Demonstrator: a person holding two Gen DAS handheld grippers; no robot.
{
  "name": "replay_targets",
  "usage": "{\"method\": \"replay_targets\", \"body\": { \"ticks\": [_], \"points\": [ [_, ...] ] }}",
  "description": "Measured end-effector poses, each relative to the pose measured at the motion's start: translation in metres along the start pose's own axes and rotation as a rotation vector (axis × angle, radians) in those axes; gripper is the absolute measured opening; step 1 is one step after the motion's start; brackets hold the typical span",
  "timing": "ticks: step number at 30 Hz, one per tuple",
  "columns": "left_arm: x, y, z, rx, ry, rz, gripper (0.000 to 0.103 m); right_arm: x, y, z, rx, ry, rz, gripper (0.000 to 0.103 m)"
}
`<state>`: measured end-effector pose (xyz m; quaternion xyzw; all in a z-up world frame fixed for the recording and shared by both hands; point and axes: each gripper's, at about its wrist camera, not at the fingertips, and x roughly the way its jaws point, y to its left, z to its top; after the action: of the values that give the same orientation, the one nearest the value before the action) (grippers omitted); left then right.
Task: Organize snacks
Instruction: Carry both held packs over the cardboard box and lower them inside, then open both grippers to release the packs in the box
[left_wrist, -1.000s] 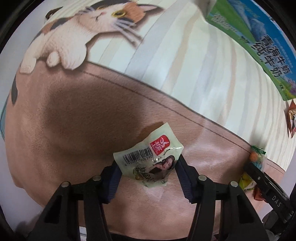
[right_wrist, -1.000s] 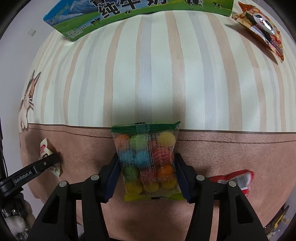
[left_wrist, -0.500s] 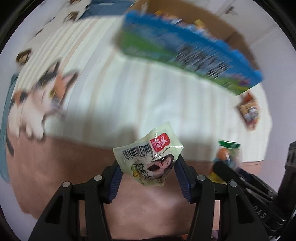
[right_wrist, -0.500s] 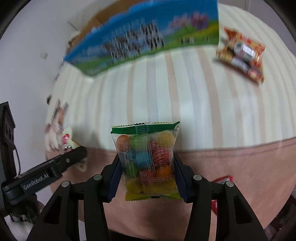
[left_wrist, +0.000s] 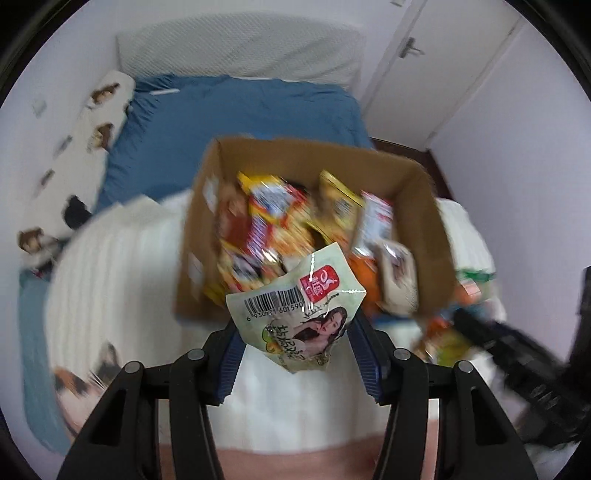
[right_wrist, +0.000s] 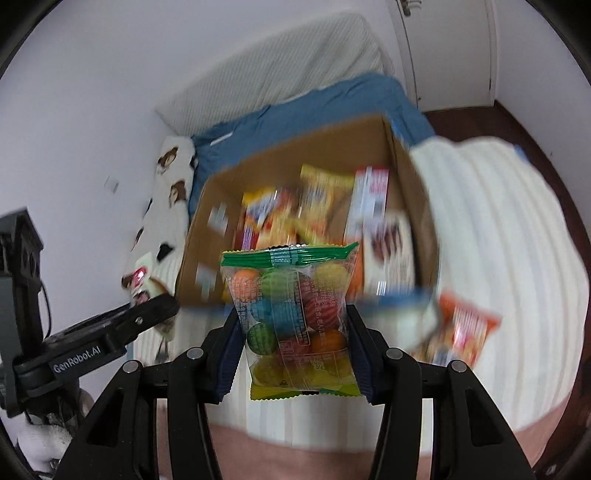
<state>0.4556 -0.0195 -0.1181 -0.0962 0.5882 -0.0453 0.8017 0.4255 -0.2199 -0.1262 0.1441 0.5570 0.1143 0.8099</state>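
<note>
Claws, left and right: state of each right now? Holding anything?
Left claw: closed on the pale green snack packet.
Right claw: closed on the clear bag of coloured candy balls.

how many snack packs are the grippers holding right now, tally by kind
pale green barcode packet, in left gripper: 1
clear bag of coloured balls, in right gripper: 1
total held: 2
Packs in the cardboard box are too blurred to count.
</note>
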Motion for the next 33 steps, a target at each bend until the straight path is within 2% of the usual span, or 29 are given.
{"method": "replay_targets", "body": {
  "ticks": [4, 7, 10, 15, 21, 22, 23, 24, 25, 27, 33],
  "points": [
    [0.030, 0.022, 0.038, -0.023, 0.065, 0.037, 0.052, 0.021, -0.010, 0.060, 0.018, 0.002, -0.017, 0.054],
    [0.058, 0.037, 0.050, -0.043, 0.125, 0.061, 0.052, 0.051, -0.017, 0.094, 0.040, 0.033, -0.032, 0.054],
    [0.082, 0.049, 0.050, -0.066, 0.178, 0.078, 0.052, 0.079, -0.027, 0.113, 0.069, 0.071, -0.040, 0.054],
    [0.110, 0.056, 0.044, -0.053, 0.245, 0.109, 0.052, 0.119, -0.040, 0.122, 0.100, 0.125, -0.049, 0.054],
    [0.130, 0.061, 0.040, -0.073, 0.321, 0.141, 0.054, 0.152, -0.041, 0.116, 0.107, 0.173, -0.047, 0.055],
    [0.132, 0.060, 0.040, -0.063, 0.322, 0.147, 0.058, 0.160, -0.042, 0.117, 0.120, 0.194, -0.044, 0.060],
    [0.134, 0.059, 0.040, -0.053, 0.324, 0.160, 0.071, 0.164, -0.042, 0.117, 0.123, 0.206, -0.050, 0.080],
    [0.134, 0.058, 0.040, -0.046, 0.323, 0.162, 0.082, 0.166, -0.041, 0.117, 0.118, 0.220, -0.064, 0.092],
    [0.134, 0.056, 0.040, -0.046, 0.319, 0.148, 0.086, 0.168, -0.040, 0.118, 0.111, 0.226, -0.080, 0.099],
    [0.131, 0.052, 0.041, -0.045, 0.309, 0.144, 0.092, 0.166, -0.037, 0.119, 0.096, 0.227, -0.088, 0.099],
    [0.117, 0.044, 0.047, -0.044, 0.268, 0.128, 0.092, 0.146, -0.031, 0.120, 0.063, 0.218, -0.112, 0.099]
  ]
}}
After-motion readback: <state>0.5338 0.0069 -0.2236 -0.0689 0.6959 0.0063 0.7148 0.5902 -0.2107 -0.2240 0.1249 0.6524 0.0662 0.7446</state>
